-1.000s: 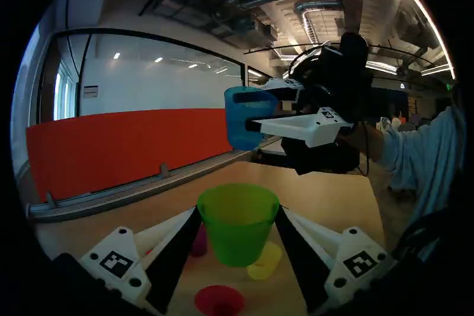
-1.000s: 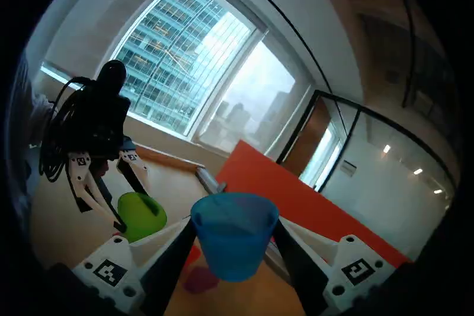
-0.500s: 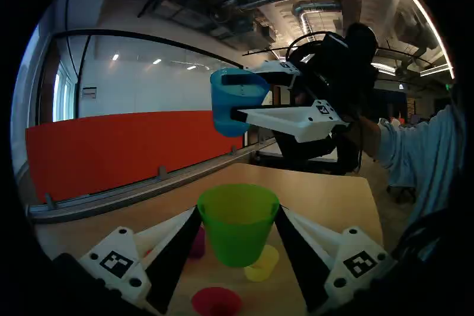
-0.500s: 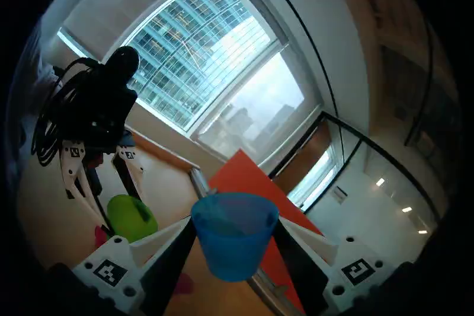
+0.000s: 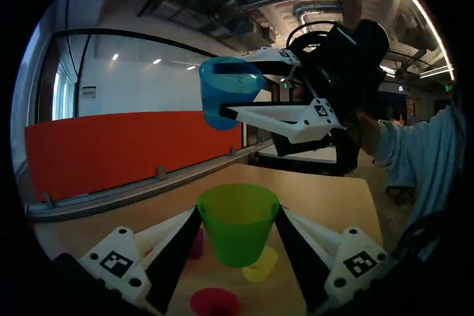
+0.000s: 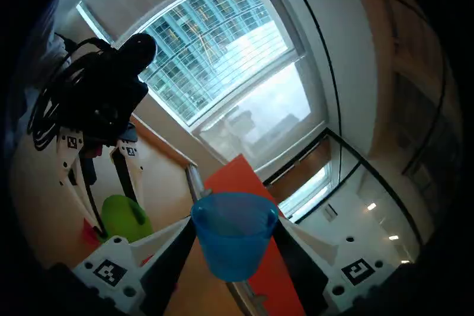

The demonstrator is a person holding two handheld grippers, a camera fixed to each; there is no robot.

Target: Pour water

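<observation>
**Blue cup held high over the table, green cup gripped below**

The left gripper (image 5: pixel 238 214) has its 2 fingers pressed on either side of a green plastic cup (image 5: pixel 237 236), which stands upright between them with its mouth open to the camera. Beneath it on the wooden table (image 5: pixel 323 188) lie a yellow cup (image 5: pixel 260 265), a red cup (image 5: pixel 214 303) and a magenta cup (image 5: pixel 197 243).

In the left gripper view, the right gripper (image 5: pixel 225 89) is clamped on a blue plastic cup (image 5: pixel 230 95), higher than the green cup and slightly tilted. A hand (image 5: pixel 362 131) in a light sleeve (image 5: pixel 415 150) holds that gripper. Whether the blue cup contains water cannot be told.

Each gripper carries square black-and-white coded markers (image 5: pixel 115 262), the only legible labels. A small wall sign (image 5: pixel 89 92) above the orange panel (image 5: pixel 118 144) is too small to read.

In the right gripper view, a large window (image 6: pixel 225 67) faces glass towers.
</observation>
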